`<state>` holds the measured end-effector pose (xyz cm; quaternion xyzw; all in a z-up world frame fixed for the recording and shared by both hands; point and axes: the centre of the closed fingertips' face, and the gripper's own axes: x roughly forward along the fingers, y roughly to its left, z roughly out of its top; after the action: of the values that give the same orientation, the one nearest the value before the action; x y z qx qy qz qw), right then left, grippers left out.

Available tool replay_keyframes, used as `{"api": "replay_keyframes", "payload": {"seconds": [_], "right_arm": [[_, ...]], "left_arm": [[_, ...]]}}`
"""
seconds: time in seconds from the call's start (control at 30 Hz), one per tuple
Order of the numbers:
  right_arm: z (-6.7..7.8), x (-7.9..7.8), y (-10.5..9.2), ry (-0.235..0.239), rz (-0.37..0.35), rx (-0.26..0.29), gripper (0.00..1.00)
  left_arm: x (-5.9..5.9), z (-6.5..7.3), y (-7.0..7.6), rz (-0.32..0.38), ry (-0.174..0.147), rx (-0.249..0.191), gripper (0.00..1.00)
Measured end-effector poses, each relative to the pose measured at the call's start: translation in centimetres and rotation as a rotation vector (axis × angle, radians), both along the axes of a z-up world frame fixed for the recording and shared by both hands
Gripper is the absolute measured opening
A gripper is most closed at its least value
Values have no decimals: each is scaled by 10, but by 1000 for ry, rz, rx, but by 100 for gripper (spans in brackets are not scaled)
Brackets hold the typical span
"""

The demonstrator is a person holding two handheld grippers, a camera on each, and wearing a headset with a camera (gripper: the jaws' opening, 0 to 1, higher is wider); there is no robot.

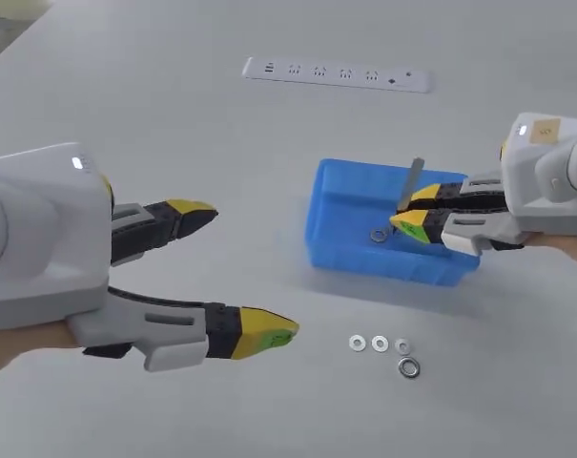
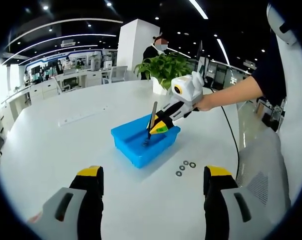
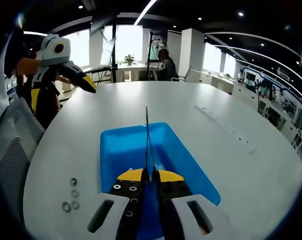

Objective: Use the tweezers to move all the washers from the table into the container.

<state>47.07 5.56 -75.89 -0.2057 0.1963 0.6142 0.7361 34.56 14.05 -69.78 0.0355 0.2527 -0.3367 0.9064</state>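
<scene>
The left gripper holds its fingers wide and empty, while the right gripper, fingers clamped on slim grey metal tweezers over the blue plastic container, is probably dropping off, and must next pinch one of four silver washers at its six o'clock.

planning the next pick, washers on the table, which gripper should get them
Right: the right gripper is shut on the tweezers that the washers need; the left gripper is open, holding nothing.

White power strip, potted plant
</scene>
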Motion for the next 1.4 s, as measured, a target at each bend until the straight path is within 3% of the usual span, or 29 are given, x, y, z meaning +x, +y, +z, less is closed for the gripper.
{"api": "replay_keyframes", "payload": {"seconds": [0.27,0.5,0.67,0.77,0.8,0.87,0.97,1.03,1.1,1.17,1.2,1.4], "right_arm": [[1,1,-1,-3,1,-2,9],[0,-3,-2,2,11,-4,9],[1,-5,-2,2,20,-6,9],[5,-6,-1,-2,22,-4,9],[6,-6,-1,-4,23,-3,9],[9,-6,-1,-6,25,-1,9],[13,-8,2,-10,32,9,9],[13,-9,2,-13,43,5,9],[13,-11,3,-10,49,6,9],[13,-12,3,-8,52,7,9],[13,-13,3,-6,57,10,9],[13,-15,4,-2,77,12,9]], "left_arm": [[6,5,-4,-14,-15,1,88],[20,13,-7,-33,-41,-4,88],[43,20,-13,-81,-74,35,88],[59,29,-22,-91,-104,5,87],[64,33,-29,-110,-114,-19,85],[71,35,-41,-153,-126,-23,80],[84,37,-58,-196,-148,-38,61],[94,41,-75,-210,-133,-123,55],[104,35,-81,-243,-149,-67,54],[105,21,-85,-292,-107,-1,51],[107,18,-86,-297,-102,13,49],[113,12,-95,-329,-89,-8,35]]}}
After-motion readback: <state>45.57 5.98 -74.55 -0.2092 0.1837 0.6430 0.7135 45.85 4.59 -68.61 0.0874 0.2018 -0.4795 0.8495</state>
